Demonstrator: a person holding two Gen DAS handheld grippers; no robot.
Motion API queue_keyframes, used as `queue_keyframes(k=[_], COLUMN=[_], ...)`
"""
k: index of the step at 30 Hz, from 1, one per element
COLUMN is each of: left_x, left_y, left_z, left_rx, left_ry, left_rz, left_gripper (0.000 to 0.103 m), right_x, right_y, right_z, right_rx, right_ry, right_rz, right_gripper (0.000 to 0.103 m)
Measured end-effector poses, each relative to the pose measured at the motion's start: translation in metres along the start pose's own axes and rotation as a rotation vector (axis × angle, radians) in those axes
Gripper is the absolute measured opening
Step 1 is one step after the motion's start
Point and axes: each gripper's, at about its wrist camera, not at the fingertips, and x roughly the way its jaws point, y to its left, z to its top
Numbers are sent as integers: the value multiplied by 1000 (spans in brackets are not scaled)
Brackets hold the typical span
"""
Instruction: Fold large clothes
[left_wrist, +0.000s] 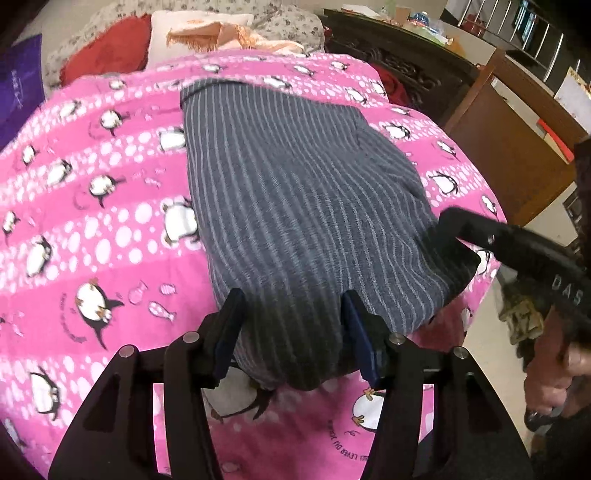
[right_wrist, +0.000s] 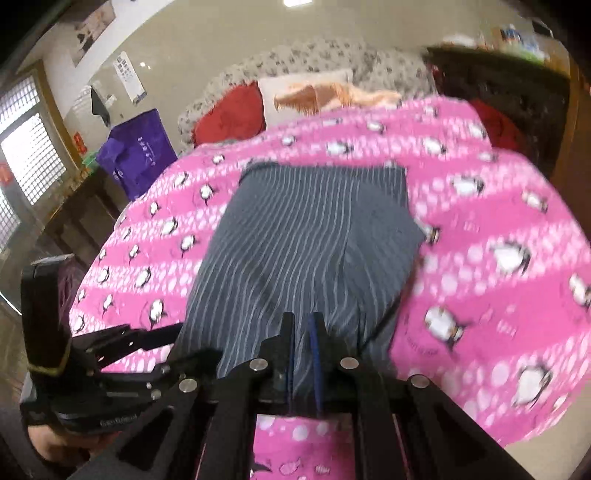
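Note:
A grey striped garment (left_wrist: 295, 192) lies lengthwise on a pink penguin blanket (left_wrist: 92, 221); it also shows in the right wrist view (right_wrist: 303, 240). My left gripper (left_wrist: 291, 314) is open, its fingers either side of the garment's near edge, with cloth between them. My right gripper (right_wrist: 303, 328) is nearly closed, pinching the garment's near edge. In the left wrist view the right gripper (left_wrist: 458, 229) sits at the garment's right corner. In the right wrist view the left gripper (right_wrist: 147, 339) is at the lower left.
Red pillow (left_wrist: 107, 51), white pillow (left_wrist: 177, 33) and a peach cloth (left_wrist: 221, 35) lie beyond the blanket. Dark wooden furniture (left_wrist: 498, 140) stands on the right. A purple bag (right_wrist: 136, 155) stands at the left.

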Motion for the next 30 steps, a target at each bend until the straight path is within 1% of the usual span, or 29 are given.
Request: queue_keyframes(k=[2,6,9,13,14,15,17,18,19,20,21,25,26,27,29,30], left_x=[-3,-9,-16,-29,-31,-33,-39,-41,-42,-44,-47,-78,-85,-94,-102,-104], left_y=[-3,-6,-7,-7,-7,-6,-4,-4,-5,-6,-7,-13,-15,-19,-23,-22], left_z=[1,3,3,3,3,3,2,1,0,-1,-2,0,2,5,12,15], left_rx=[8,11,8,6,5,1,-21,-20,-13,-2,-1,-6,-2,10,19,9], left_ry=[0,-5,-3,-21,-21,-18,-27,-28,-21,-11,-18,-121,-140,-161,-170,-169], left_rz=[20,35,53,70,70,69,70,79,98,124,133,152,169,208,268,272], left_gripper=[54,54,54,54,56,68,88,91,92,93,93,93,93,93,93,93], right_x=[-5,-20,-33,-48,-52,-54,-64,-71,-74,-76,-79,-86,-88,-90,-91,-92], right_y=[1,6,8,8,9,9,12,15,18,20,21,22,20,19,16,14], right_z=[5,7,4,-3,-5,-7,-12,-14,-16,-16,-17,-17,-17,-17,-17,-16], right_rx=[-7,-32,-35,-4,2,3,1,-10,-20,-25,-25,7,18,30,53,64], right_ry=[-7,-21,-11,25,33,35,9,-19,-21,-12,1,39,44,51,67,70], right_rz=[-5,-27,-54,-84,-88,-94,-114,-123,-131,-138,-142,-163,-169,-174,-182,-188], right_gripper=[7,7,10,14,27,54,76,77,77,78,78,78,78,78,78,78])
